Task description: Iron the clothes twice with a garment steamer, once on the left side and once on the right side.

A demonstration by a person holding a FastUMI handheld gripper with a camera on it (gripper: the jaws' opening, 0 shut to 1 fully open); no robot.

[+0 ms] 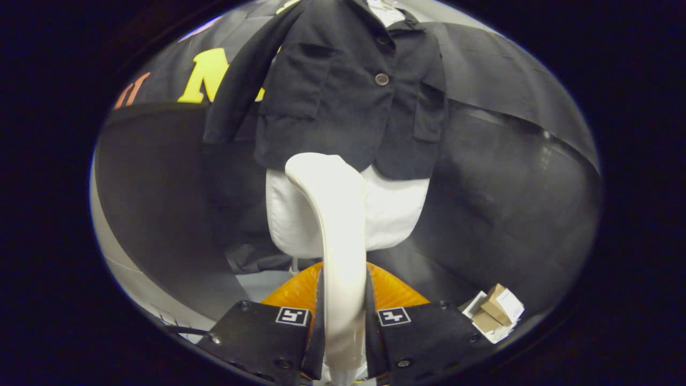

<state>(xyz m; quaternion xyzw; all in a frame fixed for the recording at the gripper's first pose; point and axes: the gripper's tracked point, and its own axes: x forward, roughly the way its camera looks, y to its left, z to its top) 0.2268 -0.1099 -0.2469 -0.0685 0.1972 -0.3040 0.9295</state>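
Tool (343,321) fingers clench the steamer (335,214) handle, its head just below the jacket (348,91) hem on the mannequin (394,214). Risk: a loose grip lets the steamer twist off the jacket.

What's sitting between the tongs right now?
In the gripper view, the cream curved steamer handle sits clamped between the tongs, rising toward the black buttoned jacket hanging beyond them.

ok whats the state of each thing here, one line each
tongs: shut on the steamer handle
garment steamer: held upright between the fingers, head just below the jacket hem
black jacket: hanging, buttoned at the front
white mannequin form: upright under the jacket
small cardboard boxes: lying in a loose pile
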